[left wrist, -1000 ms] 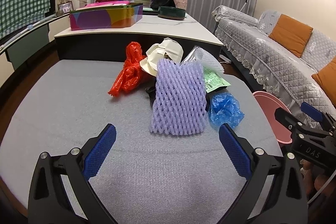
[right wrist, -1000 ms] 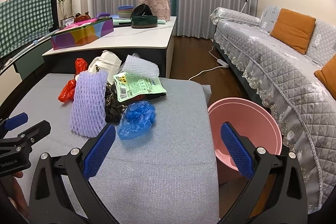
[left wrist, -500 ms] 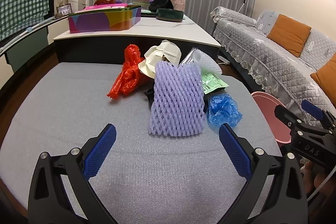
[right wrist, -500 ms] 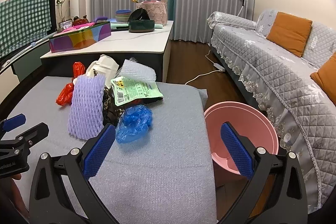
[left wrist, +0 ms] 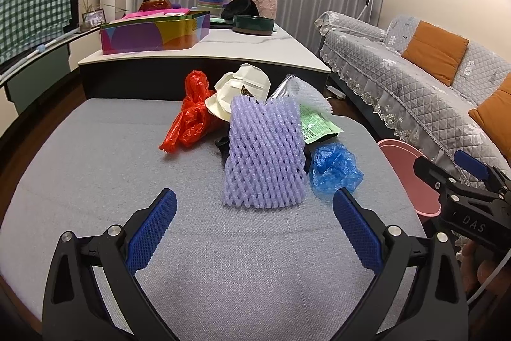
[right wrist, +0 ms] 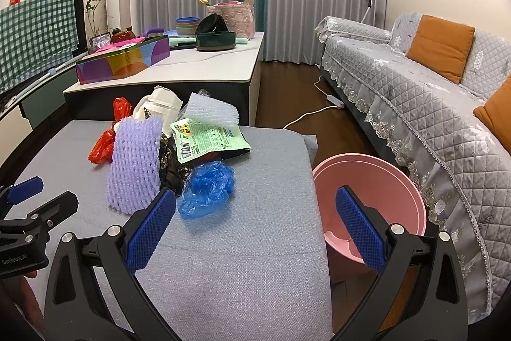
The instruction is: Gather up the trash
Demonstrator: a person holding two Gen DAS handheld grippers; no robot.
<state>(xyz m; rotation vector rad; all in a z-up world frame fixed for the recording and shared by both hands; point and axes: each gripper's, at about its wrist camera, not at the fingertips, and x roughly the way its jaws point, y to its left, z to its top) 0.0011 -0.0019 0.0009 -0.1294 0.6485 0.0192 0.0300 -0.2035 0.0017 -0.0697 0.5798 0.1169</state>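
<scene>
A pile of trash lies on the grey padded table (left wrist: 95,165): a purple foam net (left wrist: 263,155), a red plastic bag (left wrist: 191,114), a white paper container (left wrist: 239,88), a green wrapper (left wrist: 316,123), a blue plastic bag (left wrist: 333,166) and a white foam sheet (right wrist: 212,112). A pink bin (right wrist: 370,197) stands on the floor at the table's right edge. My left gripper (left wrist: 254,226) is open and empty, short of the purple net (right wrist: 134,168). My right gripper (right wrist: 255,222) is open and empty, over the table's right edge, near the blue bag (right wrist: 207,187).
A white counter (left wrist: 255,50) behind the table carries a colourful box (left wrist: 153,32), bowls and a dark green tin (left wrist: 252,23). A grey quilted sofa (right wrist: 431,104) with orange cushions runs along the right. A power cord (right wrist: 306,114) lies on the dark floor.
Both grippers have drawn back and risen slightly, so the trash pile looks a little smaller and further off. Both stay open. The trash has not moved.
</scene>
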